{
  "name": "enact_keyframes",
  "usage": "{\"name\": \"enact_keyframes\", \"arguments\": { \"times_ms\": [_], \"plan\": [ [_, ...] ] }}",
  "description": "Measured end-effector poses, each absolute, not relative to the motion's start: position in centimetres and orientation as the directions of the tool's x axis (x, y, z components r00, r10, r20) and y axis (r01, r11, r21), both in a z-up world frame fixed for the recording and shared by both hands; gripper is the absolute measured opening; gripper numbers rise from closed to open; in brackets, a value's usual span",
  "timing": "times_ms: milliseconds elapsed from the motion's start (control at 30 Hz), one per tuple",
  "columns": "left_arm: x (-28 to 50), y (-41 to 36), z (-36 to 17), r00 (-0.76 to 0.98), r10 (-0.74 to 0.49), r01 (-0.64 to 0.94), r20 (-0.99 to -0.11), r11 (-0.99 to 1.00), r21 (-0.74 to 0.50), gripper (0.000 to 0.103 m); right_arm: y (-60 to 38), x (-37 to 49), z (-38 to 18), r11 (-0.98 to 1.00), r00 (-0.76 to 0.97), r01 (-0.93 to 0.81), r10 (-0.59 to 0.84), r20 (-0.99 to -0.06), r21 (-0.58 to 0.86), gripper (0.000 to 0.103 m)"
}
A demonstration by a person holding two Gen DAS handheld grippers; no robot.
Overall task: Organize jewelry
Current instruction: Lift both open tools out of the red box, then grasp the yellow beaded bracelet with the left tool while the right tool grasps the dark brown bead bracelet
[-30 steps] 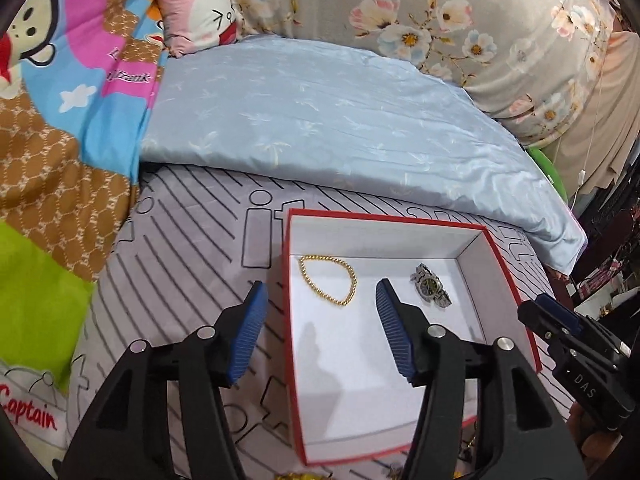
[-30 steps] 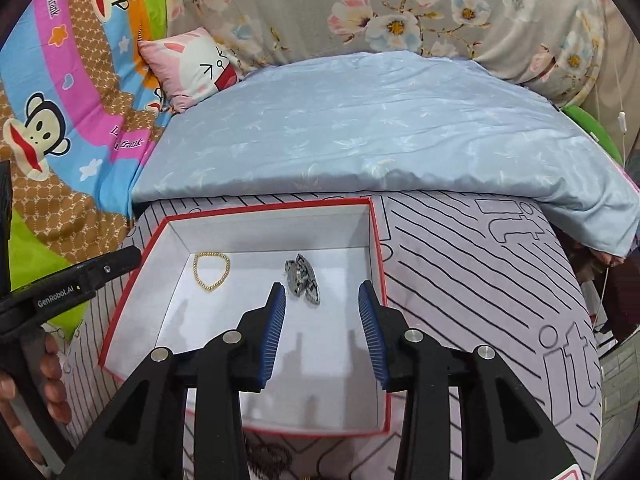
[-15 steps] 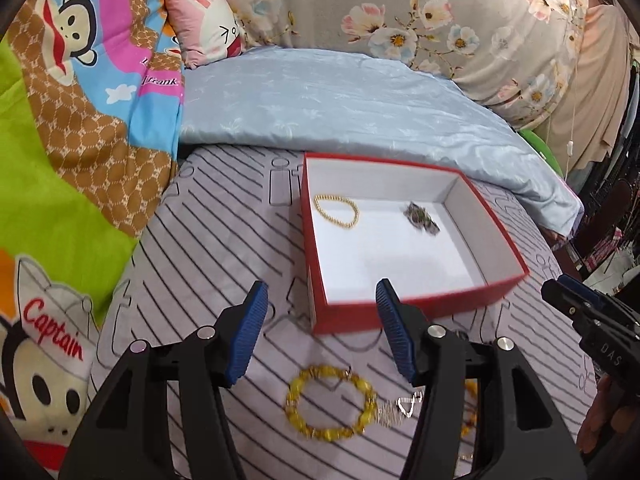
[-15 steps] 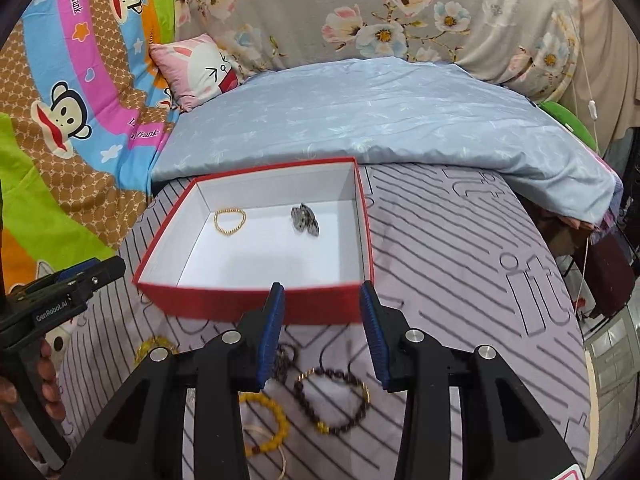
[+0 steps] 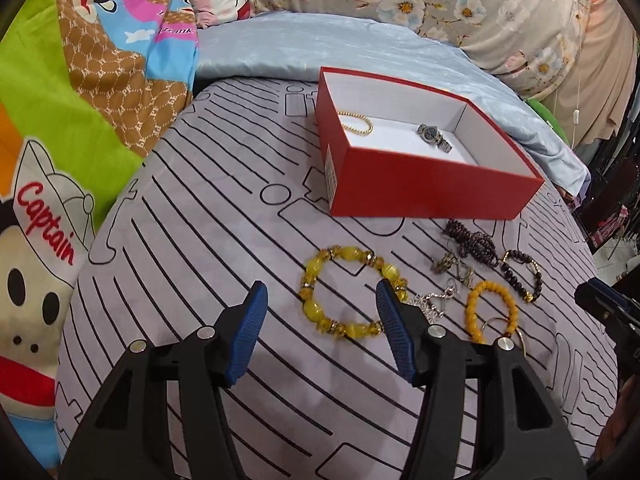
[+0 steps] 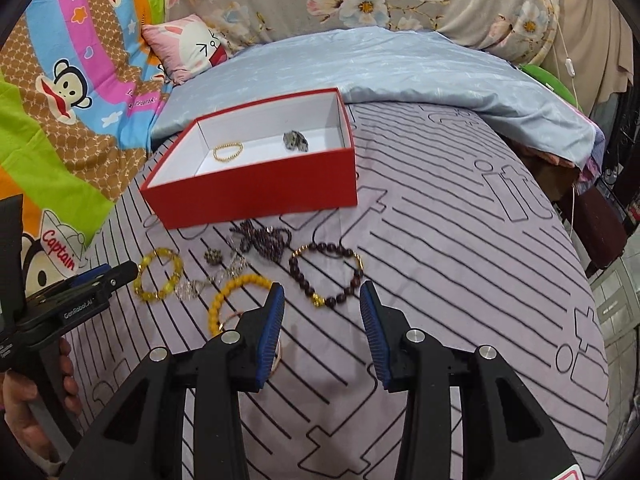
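Observation:
A red box [image 5: 420, 184] [image 6: 256, 192] with a white inside lies on the bed; a thin gold bracelet [image 5: 357, 123] [image 6: 227, 151] and a metal watch [image 5: 433, 136] [image 6: 295, 141] rest in it. In front of it lie a chunky yellow bead bracelet [image 5: 344, 294] [image 6: 158, 274], an orange bead bracelet [image 5: 490, 310] [image 6: 236, 290], a dark brown bead bracelet [image 6: 326, 276] [image 5: 520, 276], a dark bead strand [image 6: 262, 238] and silver pieces [image 5: 434, 300]. My left gripper [image 5: 320, 320] hangs open just short of the yellow bracelet, holding nothing. My right gripper [image 6: 322, 314] is open near the brown bracelet, empty.
The grey striped bedsheet [image 6: 460, 264] covers the bed. A light blue quilt [image 6: 380, 68] lies behind the box, a cartoon blanket [image 5: 80, 100] at the left, and a small pink pillow [image 6: 188, 44] at the back. The bed edge drops off at the right.
Both grippers have drawn back from over the box towards the near side and sunk lower. The loose jewelry in front of the box has come into view. Jaw openings look the same.

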State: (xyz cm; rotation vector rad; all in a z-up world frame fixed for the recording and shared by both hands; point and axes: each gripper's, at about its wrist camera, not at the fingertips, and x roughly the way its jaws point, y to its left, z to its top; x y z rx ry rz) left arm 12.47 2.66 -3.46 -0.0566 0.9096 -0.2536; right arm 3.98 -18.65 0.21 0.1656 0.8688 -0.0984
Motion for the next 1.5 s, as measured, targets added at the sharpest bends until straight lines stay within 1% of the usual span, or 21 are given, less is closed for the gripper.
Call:
{"name": "enact_keyframes", "arguments": {
  "times_ms": [200,267,400,467,567,667,800,933,1100,1500],
  "plan": [
    [13.1,2.3,-4.9,0.593,-0.211,0.187,-0.777,0.975,-0.123,0.053,-18.9,3.6,-0.8,0.978,0.627,0.168,-0.008,-0.779,0.125,0.039],
    [13.4,2.1,-5.4,0.589,-0.201,0.187,-0.783,0.976,-0.111,0.047,-18.9,3.7,-0.9,0.977,0.624,0.17,-0.009,-0.781,0.125,0.039],
    [13.5,1.8,-5.9,0.599,-0.186,0.194,-0.779,0.977,-0.084,0.043,-19.0,4.1,-1.1,0.977,0.621,0.175,-0.013,-0.784,0.122,0.039],
    [13.5,1.8,-6.0,0.604,-0.182,0.195,-0.776,0.978,-0.078,0.038,-19.1,4.2,-1.2,0.976,0.619,0.179,-0.016,-0.786,0.121,0.039],
    [13.6,1.6,-5.9,0.603,-0.188,0.207,-0.775,0.975,-0.076,0.019,-19.3,4.5,-1.5,0.975,0.615,0.184,-0.014,-0.788,0.125,0.039],
    [13.7,1.5,-5.9,0.594,-0.207,0.216,-0.778,0.972,-0.094,0.008,-19.3,4.6,-1.5,0.975,0.612,0.184,-0.017,-0.79,0.122,0.039],
    [13.6,1.5,-5.7,0.577,-0.233,0.218,-0.783,0.968,-0.127,0.008,-19.3,4.7,-1.6,0.976,0.609,0.186,-0.022,-0.793,0.116,0.039],
    [13.3,1.7,-5.4,0.546,-0.294,0.227,-0.784,0.953,-0.2,0.008,-19.5,5.0,-1.7,0.975,0.606,0.19,-0.024,-0.795,0.116,0.039],
    [12.3,1.6,-4.4,0.527,-0.348,0.246,-0.775,0.936,-0.253,0.008,-19.9,5.4,-1.8,0.973,0.606,0.199,-0.03,-0.795,0.115,0.039],
    [11.2,0.9,-3.8,0.506,-0.389,0.273,-0.77,0.919,-0.285,0.008,-20.8,7.8,-3.1,0.971,0.599,0.216,-0.045,-0.799,0.107,0.039]
  ]
}}
